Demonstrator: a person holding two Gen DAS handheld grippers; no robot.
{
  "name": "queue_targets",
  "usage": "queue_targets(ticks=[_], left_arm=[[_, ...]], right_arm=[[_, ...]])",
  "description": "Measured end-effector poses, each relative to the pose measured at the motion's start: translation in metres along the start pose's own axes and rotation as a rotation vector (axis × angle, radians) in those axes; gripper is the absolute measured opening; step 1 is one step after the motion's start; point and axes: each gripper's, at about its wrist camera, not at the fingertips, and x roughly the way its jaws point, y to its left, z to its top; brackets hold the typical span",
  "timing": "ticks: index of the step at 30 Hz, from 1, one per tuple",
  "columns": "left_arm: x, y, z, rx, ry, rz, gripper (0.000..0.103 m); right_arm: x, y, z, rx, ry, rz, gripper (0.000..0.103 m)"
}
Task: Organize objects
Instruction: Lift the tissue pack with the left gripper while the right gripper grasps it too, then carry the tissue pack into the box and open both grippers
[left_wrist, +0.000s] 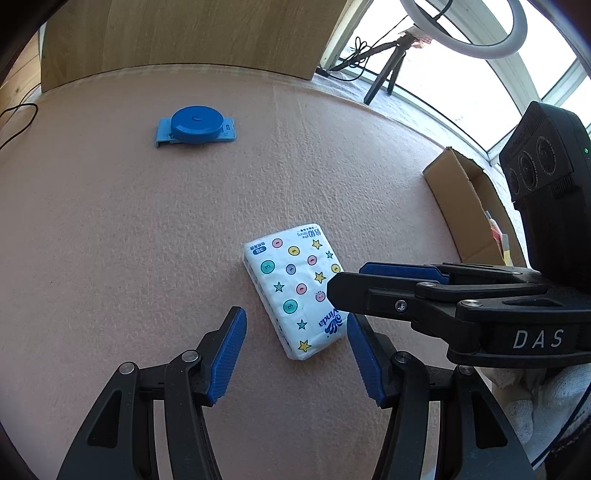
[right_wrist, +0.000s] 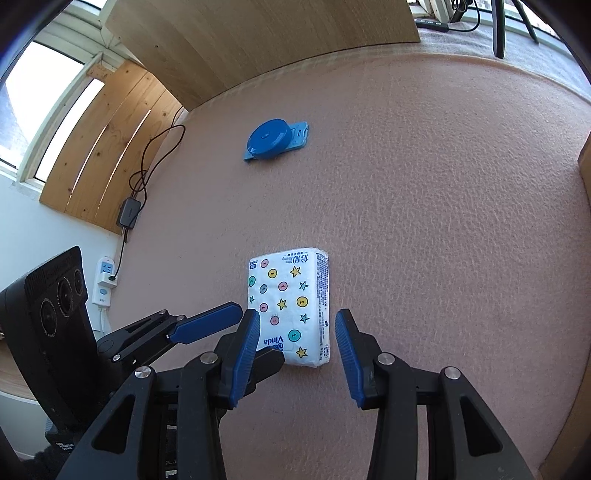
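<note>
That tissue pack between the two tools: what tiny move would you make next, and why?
Probably ease the right tool down and close it on the tissue pack. Its open fingers already straddle the pack's near end, and the cardboard box sits open to the right.

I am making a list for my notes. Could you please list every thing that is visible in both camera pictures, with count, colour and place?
tissue pack: 1, white with coloured dots and stars, flat on the mat, just ahead of both grippers
tape measure: 1, blue, round, on the far part of the mat
mat: 1, pinkish felt, covers the table
cardboard box: 1, brown, open, at the right edge
wooden board: 1, light wood, standing behind the mat
ring light: 1, white, on a black tripod by the window
power adapter: 1, black, with cable, left wall
left gripper: 1, black with blue pads, open
right gripper: 1, black with blue pads, open
gloved hand: 1, white glove, lower right of the left wrist view
</note>
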Motion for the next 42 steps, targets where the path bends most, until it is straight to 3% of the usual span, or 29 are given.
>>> queue_targets(ticks=[5, 8, 11, 21, 42], left_arm=[[0.007, -0.006, 0.002, 0.020, 0.008, -0.007, 0.060], [0.009, -0.007, 0.002, 0.016, 0.008, -0.021, 0.048], [0.009, -0.009, 0.001, 0.023, 0.006, -0.024, 0.045], [0.003, -0.038, 0.011, 0.065, -0.019, -0.031, 0.042], [0.018, -0.218, 0.086, 0.310, -0.125, -0.136, 0.042]], right_arm=[[0.006, 0.003, 0.000, -0.020, 0.005, -0.025, 0.039], [0.008, 0.008, -0.002, -0.048, 0.002, -0.050, 0.039], [0.007, 0.012, -0.003, -0.063, -0.006, -0.080, 0.034], [-0.025, 0.004, -0.009, -0.068, -0.081, -0.113, 0.034], [-0.173, -0.093, -0.005, 0.053, -0.349, -0.222, 0.034]])
